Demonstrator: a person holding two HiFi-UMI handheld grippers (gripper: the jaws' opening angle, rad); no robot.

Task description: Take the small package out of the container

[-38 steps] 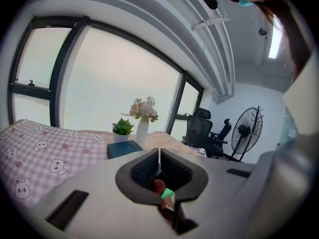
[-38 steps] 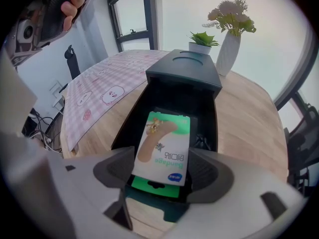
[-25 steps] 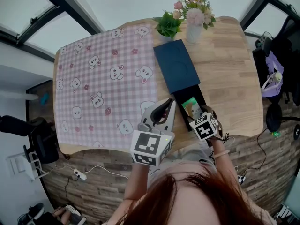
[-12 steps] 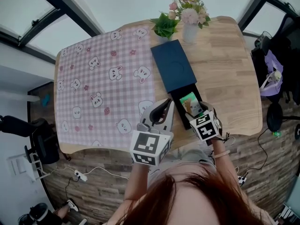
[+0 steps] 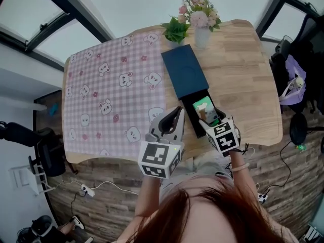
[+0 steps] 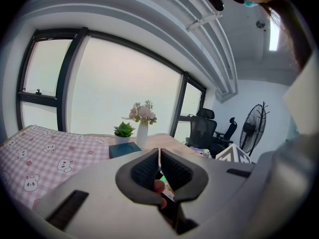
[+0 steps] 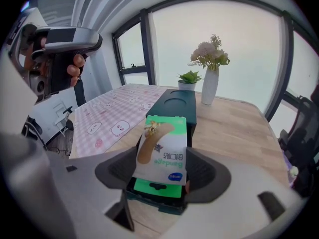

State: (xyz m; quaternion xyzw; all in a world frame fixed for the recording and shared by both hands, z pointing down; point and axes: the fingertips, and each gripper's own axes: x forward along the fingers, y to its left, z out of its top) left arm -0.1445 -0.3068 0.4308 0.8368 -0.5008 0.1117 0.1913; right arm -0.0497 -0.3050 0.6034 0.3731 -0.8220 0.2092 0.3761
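Right now my right gripper (image 7: pixel 160 169) pinches the green-and-white bandage packet (image 7: pixel 162 148) by its side edges, its lower end seemingly inside the open tray of the dark blue sliding cardboard box (image 7: pixel 175 102). The thin packet could buckle and slip, or snag the tray wall and drag the box. My left gripper (image 6: pixel 159 159), pressed together and empty, isn't steadying it. The white vase of pink flowers (image 5: pixel 201 33) and small green potted plant (image 5: pixel 175 29) stand well beyond, and nothing blocks the lift.
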